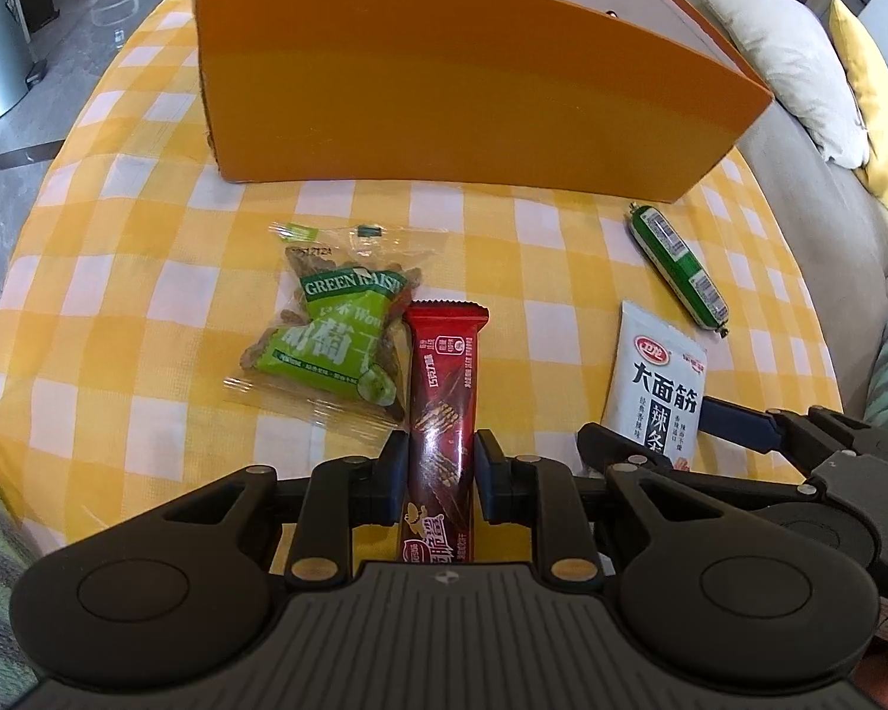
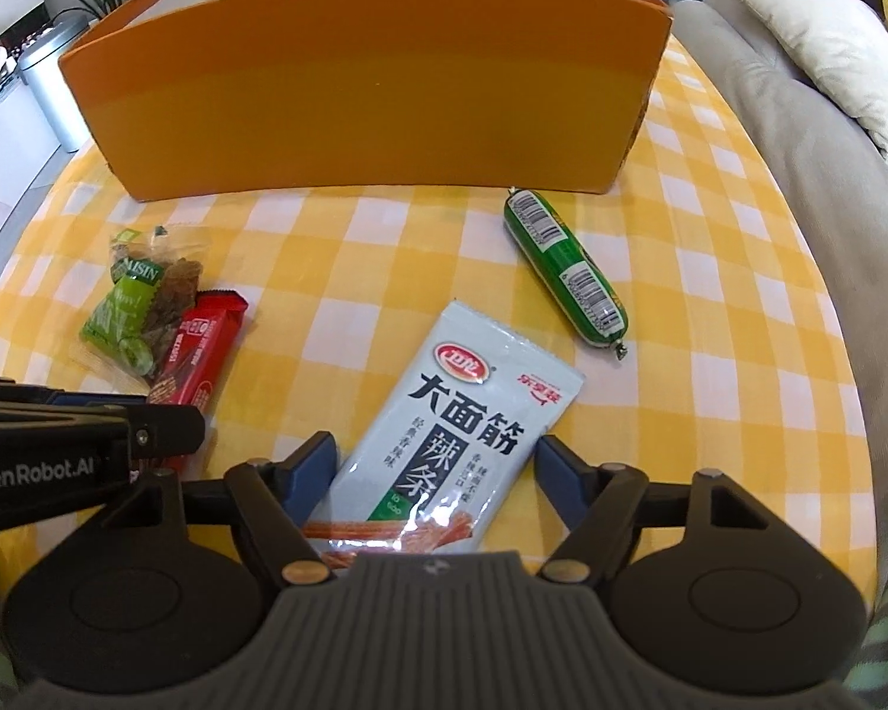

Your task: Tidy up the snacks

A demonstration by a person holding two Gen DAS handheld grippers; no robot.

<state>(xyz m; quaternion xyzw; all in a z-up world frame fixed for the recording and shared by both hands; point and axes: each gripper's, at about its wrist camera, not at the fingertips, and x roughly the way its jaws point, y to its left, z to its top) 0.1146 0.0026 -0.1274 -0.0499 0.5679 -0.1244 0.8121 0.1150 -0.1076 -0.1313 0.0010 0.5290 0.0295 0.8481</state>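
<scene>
The red chocolate bar point(image 1: 444, 408) lies flat on the bench's yellow checked cloth point(image 1: 148, 272), its far end touching the green raisin bag point(image 1: 337, 343). The left hand-held gripper point(image 1: 438, 473) is squeezed tight on the bar's near half. The white spicy-strip packet point(image 2: 462, 438) lies just beside it, between the pads of the right hand-held gripper point(image 2: 435, 476), which stands wide open and holds nothing yet. A green sausage stick point(image 2: 565, 275) lies further off, near the big orange box point(image 2: 373, 89) where the snacks likely go.

The bar may drag the raisin bag along when it lifts, since they touch. The thin, flat packet could slip out if the right pads close above it. The two hand-held grippers are very close and could bump.
</scene>
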